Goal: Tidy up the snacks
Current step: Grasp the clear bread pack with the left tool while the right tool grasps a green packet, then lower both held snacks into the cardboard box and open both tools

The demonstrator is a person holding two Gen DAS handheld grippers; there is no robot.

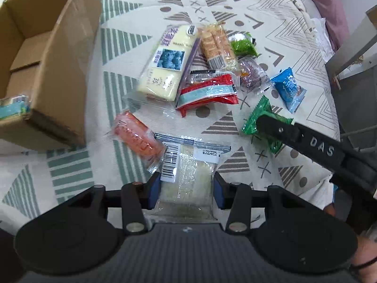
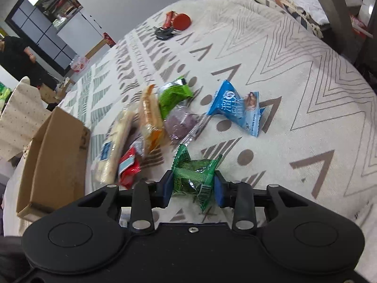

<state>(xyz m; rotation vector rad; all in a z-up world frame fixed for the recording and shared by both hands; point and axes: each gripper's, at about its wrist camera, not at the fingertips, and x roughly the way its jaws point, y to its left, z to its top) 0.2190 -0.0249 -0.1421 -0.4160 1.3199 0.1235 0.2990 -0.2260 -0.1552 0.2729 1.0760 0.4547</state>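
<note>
Both grippers loaded, box waiting on the left

Left hand-held gripper (image 1: 186, 189) pinches the clear packet (image 1: 188, 179), right hand-held gripper (image 2: 192, 186) clamps the green snack (image 2: 195, 176); probably both bound for the cardboard box (image 1: 47, 54).

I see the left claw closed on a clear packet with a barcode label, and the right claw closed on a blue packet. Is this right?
Not quite. The left claw does grip the clear packet, but the right claw grips a green packet, as the right wrist view shows. The blue packet lies free on the cloth.

Box (image 1: 47, 59) ahead-left of the left gripper (image 1: 186, 188), snack pile (image 1: 188, 70) straight ahead, wrapped cake (image 1: 287, 89) ahead-right.
</note>
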